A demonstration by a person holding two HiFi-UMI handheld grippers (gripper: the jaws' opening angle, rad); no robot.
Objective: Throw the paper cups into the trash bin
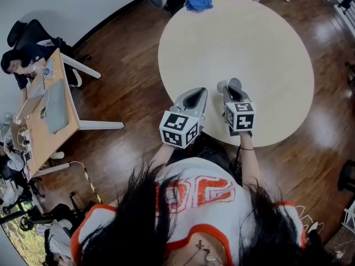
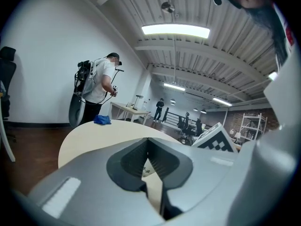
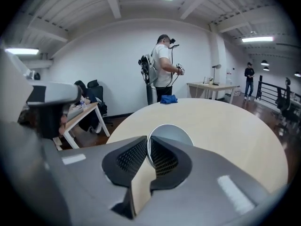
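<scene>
A paper cup (image 1: 233,84) hangs over the near edge of the round pale table (image 1: 260,43), pinched by its wall in my right gripper (image 1: 230,88). In the right gripper view the cup's round rim (image 3: 171,133) stands just past the jaws, and my right gripper (image 3: 147,142) is shut on its side. My left gripper (image 1: 195,95) hovers beside it on the left. In the left gripper view my left gripper (image 2: 148,142) has its tips together, and only a pale printed sliver shows low in the gap. No trash bin is in sight.
A blue cloth (image 1: 198,3) lies at the table's far edge. A person with a backpack (image 3: 162,65) stands beyond it. A wooden desk (image 1: 52,104) with a laptop and seated people is at the left, with wood floor between.
</scene>
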